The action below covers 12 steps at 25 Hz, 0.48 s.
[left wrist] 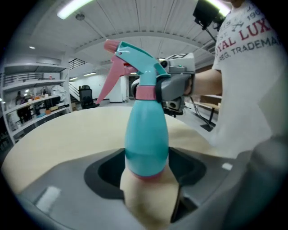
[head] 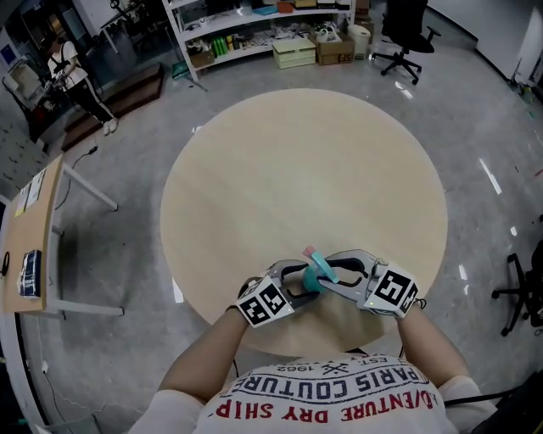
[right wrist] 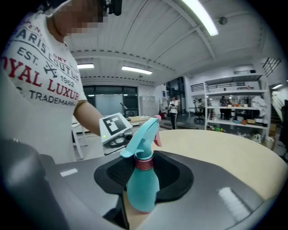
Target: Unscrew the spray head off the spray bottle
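Observation:
A teal spray bottle (head: 316,278) with a pink trigger and pink collar is held just above the front edge of the round table (head: 297,169). My left gripper (head: 302,286) is shut on the lower part of the bottle's body (left wrist: 146,139). In the left gripper view, the bottle's base rests between the jaws. My right gripper (head: 329,273) comes in from the other side. It is clamped at the pink collar (left wrist: 145,92) under the spray head (left wrist: 137,58). In the right gripper view, the collar (right wrist: 144,164) and head (right wrist: 141,134) stand between the dark pads.
Light wood tabletop stretches away behind the grippers. Beyond it on the grey floor are white shelves (head: 254,25), cardboard boxes (head: 335,47) and an office chair (head: 407,34). A desk (head: 34,229) stands at the left, with a person (head: 72,76) behind it.

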{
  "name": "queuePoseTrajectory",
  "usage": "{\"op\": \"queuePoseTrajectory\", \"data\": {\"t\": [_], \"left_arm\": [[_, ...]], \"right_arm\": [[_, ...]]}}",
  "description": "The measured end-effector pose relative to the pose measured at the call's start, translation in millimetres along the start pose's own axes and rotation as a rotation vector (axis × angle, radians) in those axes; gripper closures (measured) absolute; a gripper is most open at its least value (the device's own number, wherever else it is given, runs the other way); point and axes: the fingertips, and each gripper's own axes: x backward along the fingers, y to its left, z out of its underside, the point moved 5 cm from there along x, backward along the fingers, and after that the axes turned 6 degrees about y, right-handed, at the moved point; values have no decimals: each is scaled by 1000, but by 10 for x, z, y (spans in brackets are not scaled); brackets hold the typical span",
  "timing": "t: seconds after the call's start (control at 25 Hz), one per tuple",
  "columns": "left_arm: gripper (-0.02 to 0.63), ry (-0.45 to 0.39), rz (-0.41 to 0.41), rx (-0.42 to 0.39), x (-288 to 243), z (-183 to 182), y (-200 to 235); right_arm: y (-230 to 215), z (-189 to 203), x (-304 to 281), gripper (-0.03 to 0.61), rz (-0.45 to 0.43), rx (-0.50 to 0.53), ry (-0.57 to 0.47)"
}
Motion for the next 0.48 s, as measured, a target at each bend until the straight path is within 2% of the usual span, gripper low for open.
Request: {"op": "queuePoseTrajectory", "data": {"t": [0.12,0.24,0.36,0.44,0.48], "left_arm": [[327,31,80,-84,26,10,33],[333,36,105,-94,19,7,54],[333,12,90,-39,-8,19,40],[333,-9,65,16,-24,25,17],[333,-17,48,42,-34,27,9]], "right_arm": [[-40,-3,2,445,-128,45,-3],[-76,-5,12,445,-173,36,-3],[-98,18,47,440,-147,-8,-23],[-107,56,62,424,-66,-39,-38],[-114,82,67,365,-4,-60,-47]]}}
